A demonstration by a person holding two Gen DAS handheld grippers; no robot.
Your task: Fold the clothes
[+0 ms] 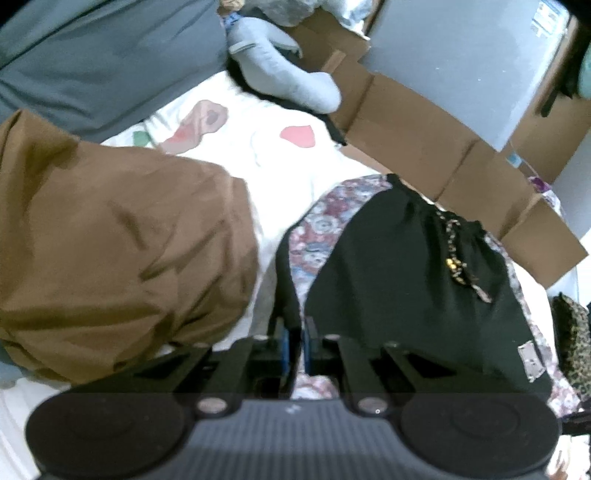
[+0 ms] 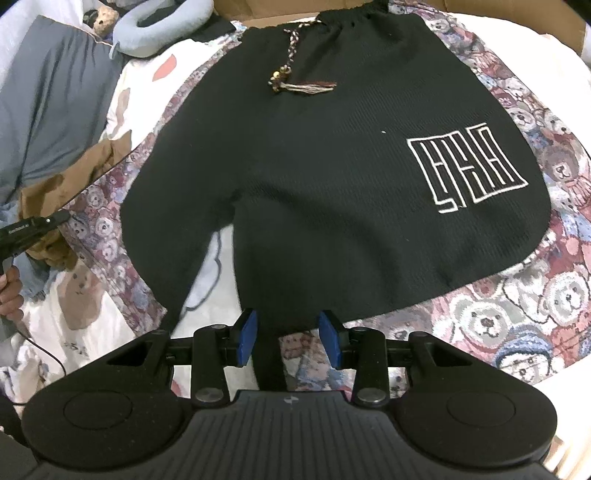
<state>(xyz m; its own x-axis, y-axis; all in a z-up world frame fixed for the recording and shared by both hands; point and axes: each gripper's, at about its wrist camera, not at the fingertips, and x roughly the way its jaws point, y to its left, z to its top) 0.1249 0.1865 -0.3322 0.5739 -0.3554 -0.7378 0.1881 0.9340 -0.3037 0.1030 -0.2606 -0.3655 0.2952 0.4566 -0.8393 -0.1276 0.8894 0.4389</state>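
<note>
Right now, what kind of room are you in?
Probably a bedroom: black shorts lie on a bed's teddy-bear blanket, with a grey pillow and neck pillow beside.

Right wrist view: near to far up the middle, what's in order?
Right tongs, open around the hem of the black shorts → the shorts' crotch → braided drawcord with beads → gathered waistband → cardboard box behind it.

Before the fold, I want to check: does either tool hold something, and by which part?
The left tool is shut on the black shorts, at a leg's hem edge. The right tool is open, holding nothing.
</note>
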